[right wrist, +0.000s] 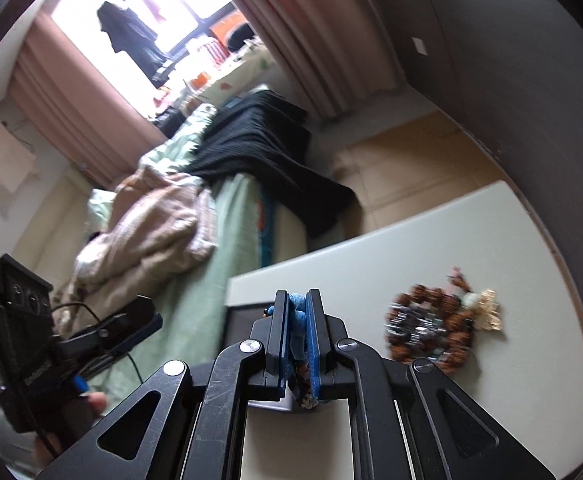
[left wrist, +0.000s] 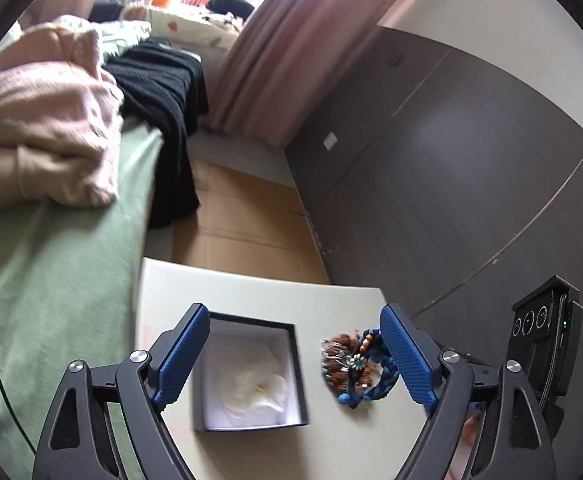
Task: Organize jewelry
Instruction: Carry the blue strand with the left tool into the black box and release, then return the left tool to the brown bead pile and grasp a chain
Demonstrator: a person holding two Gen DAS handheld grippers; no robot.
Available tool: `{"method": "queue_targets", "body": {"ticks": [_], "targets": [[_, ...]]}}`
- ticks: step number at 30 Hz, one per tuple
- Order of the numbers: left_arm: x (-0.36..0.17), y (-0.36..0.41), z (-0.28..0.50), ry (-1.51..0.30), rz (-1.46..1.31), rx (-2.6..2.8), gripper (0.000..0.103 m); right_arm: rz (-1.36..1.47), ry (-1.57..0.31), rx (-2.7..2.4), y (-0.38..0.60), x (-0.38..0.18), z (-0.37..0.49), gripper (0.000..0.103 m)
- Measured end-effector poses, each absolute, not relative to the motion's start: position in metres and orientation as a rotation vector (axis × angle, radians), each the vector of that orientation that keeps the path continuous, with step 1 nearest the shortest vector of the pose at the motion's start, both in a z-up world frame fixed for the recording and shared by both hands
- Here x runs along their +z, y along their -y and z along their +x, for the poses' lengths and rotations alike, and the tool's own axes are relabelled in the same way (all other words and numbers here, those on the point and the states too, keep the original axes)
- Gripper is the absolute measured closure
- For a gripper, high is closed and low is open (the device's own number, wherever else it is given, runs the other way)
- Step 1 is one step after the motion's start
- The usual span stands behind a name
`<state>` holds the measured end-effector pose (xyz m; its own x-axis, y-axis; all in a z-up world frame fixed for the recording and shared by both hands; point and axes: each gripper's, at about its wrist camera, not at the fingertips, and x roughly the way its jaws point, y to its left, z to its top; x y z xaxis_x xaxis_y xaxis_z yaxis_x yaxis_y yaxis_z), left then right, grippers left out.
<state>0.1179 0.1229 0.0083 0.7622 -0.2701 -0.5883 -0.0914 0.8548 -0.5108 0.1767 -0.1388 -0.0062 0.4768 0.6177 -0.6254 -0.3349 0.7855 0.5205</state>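
An open black jewelry box (left wrist: pixel 251 372) with white lining stands on the white table (left wrist: pixel 259 300). My left gripper (left wrist: pixel 295 352) is open above it, empty, its fingers either side of the box and the jewelry pile. A blue braided bracelet (left wrist: pixel 371 380) with beads lies beside brown bead jewelry (left wrist: pixel 339 360). In the right wrist view my right gripper (right wrist: pixel 297 304) is shut on the blue braided bracelet (right wrist: pixel 297 312), above the box edge (right wrist: pixel 247 308). The brown bead pile (right wrist: pixel 431 328) with a gold piece (right wrist: pixel 487 312) lies to its right.
A bed with a green sheet (left wrist: pixel 51 280), a pink blanket (left wrist: pixel 43 128) and a black garment (left wrist: pixel 163 92) is left of the table. A dark wardrobe (left wrist: pixel 471 160) is on the right, cardboard floor (left wrist: pixel 243 220) between. The other gripper's body (right wrist: pixel 23 320) shows at left.
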Motion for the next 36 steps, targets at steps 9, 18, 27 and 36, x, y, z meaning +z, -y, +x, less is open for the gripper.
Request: {"method": "queue_targets", "body": {"ticks": [9,18,27,36], "targets": [[0.017,-0.141,0.104,-0.701,-0.517,-0.069,0.016,0.406,-0.982,0.709,0.091,-0.027,0.177,0.093],[0.028,-0.120,0.096,-0.670,-0.444,-0.034,0.016,0.320,-1.055,0.542,0.108,-0.037,0.176,0.046],[0.029,-0.068,0.108,-0.711,-0.358,-0.066,0.016,0.352,-1.003,0.441,0.178,-0.015,0.176,0.010],[0.009,-0.010,0.131,-0.802,-0.287,-0.120,0.016,0.381,-1.036,0.383,0.240,-0.024,0.178,0.010]]}}
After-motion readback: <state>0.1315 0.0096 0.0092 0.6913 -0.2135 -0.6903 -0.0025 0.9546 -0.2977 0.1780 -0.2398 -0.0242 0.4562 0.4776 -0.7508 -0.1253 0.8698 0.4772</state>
